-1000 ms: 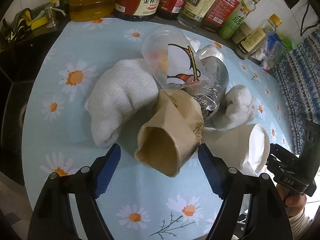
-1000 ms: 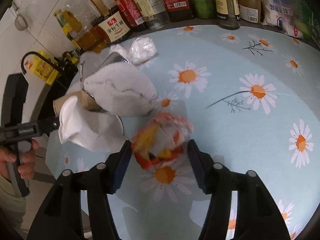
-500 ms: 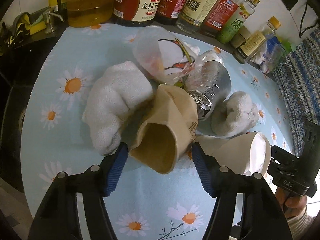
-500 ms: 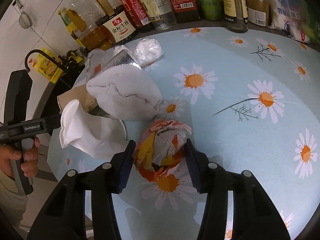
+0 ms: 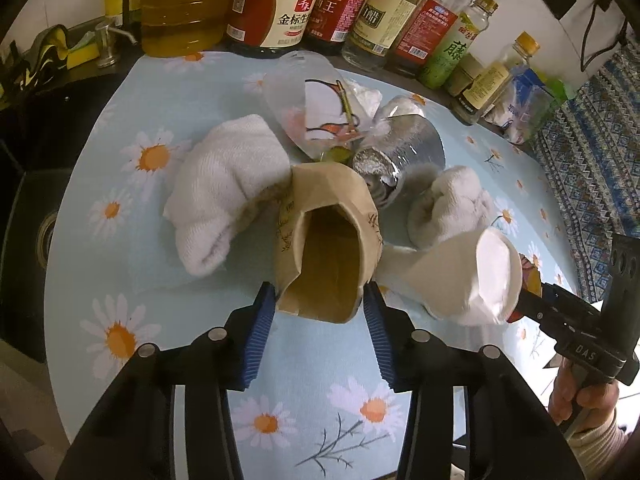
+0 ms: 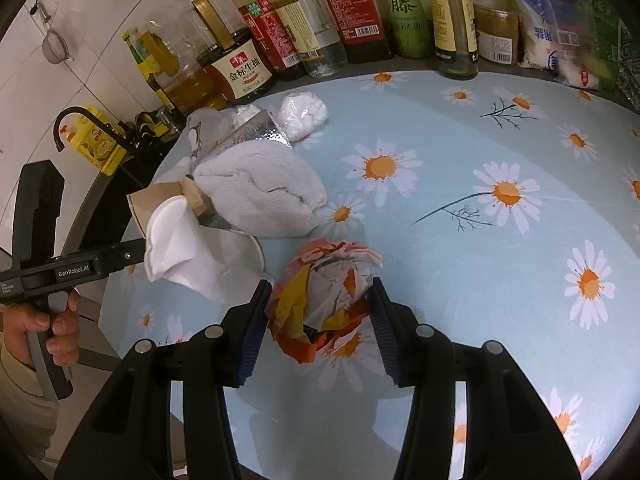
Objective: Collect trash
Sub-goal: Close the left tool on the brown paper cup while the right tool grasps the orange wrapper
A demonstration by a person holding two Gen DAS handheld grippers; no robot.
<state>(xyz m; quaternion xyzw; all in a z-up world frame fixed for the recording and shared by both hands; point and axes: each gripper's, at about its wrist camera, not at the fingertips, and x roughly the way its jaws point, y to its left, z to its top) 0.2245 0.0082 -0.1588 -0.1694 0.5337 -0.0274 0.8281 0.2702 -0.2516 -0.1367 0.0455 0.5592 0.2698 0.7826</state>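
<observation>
The brown paper cup (image 5: pixel 326 252) lies on its side on the daisy-print bench (image 5: pixel 120 280), open mouth toward the left gripper (image 5: pixel 320 332), whose blue fingers (image 5: pixel 262 336) have just been closing and now press the rim from both sides. The mouth, round a second ago, is squeezed into a tall narrow oval. It looks light and thin-walled, so it will buckle rather than resist; a hold near the rim, where the rolled edge adds some stiffness, seems the safest place. Just right of those fingers lies a crushed white paper cup (image 5: pixel 468 280). Beyond them sit two rolled white towels (image 5: pixel 224 192), a clear plastic cup (image 5: pixel 316 104) and a foil-wrapped piece (image 5: pixel 404 152). The right gripper (image 6: pixel 318 320) has its fingers (image 6: pixel 252 332) closed narrow on the crumpled orange-and-white wrapper (image 6: pixel 324 292), which fills the gap between them. It is soft, springy paper, nearly weightless, best pinched across its bulk as here. Compared with a second ago, the wrapper is more tightly squeezed and may be lifted slightly off the bench, though I cannot be sure.
</observation>
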